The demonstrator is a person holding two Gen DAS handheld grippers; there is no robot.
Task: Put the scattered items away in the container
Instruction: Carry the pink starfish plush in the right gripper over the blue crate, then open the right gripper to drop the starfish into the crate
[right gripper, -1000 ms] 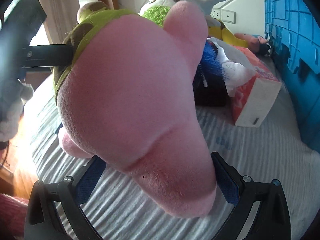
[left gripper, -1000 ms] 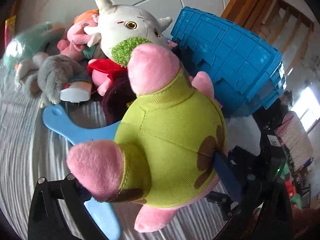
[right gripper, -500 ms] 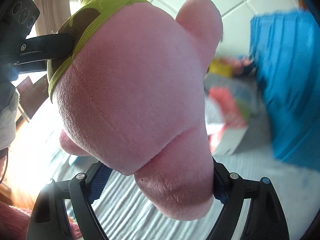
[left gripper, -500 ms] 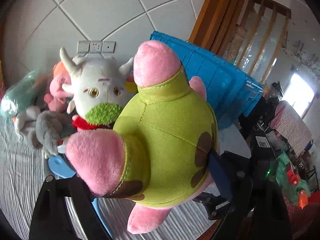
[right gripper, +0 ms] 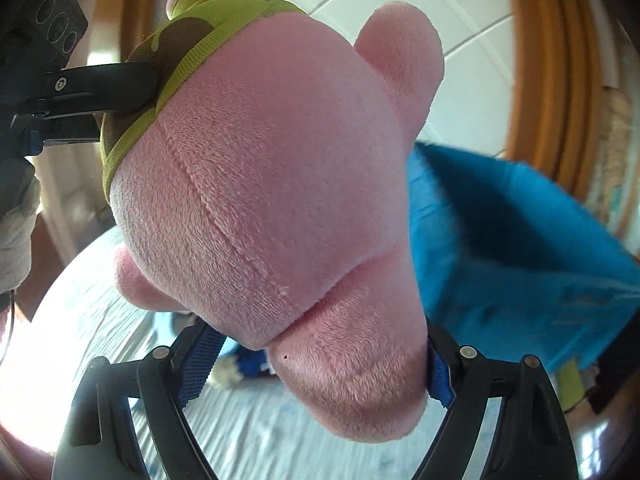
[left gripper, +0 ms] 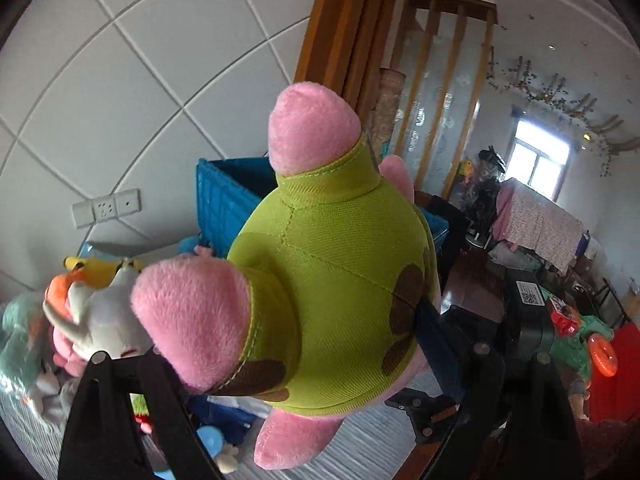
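Holding the pink plush toy (left gripper: 332,300) in mid-air with both tools, above the striped bed (right gripper: 100,280) and near the blue crate (right gripper: 520,248) | left tool (left gripper: 280,364) and right tool (right gripper: 316,364) each pinch its squashy body, spread wide | light, soft, yielding: grip the bulk, not the limbs.

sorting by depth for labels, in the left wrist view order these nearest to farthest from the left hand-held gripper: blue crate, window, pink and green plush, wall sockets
1. pink and green plush, between its fingers, centre.
2. blue crate, just behind the plush.
3. wall sockets, on the tiled wall, left.
4. window, far right across the room.
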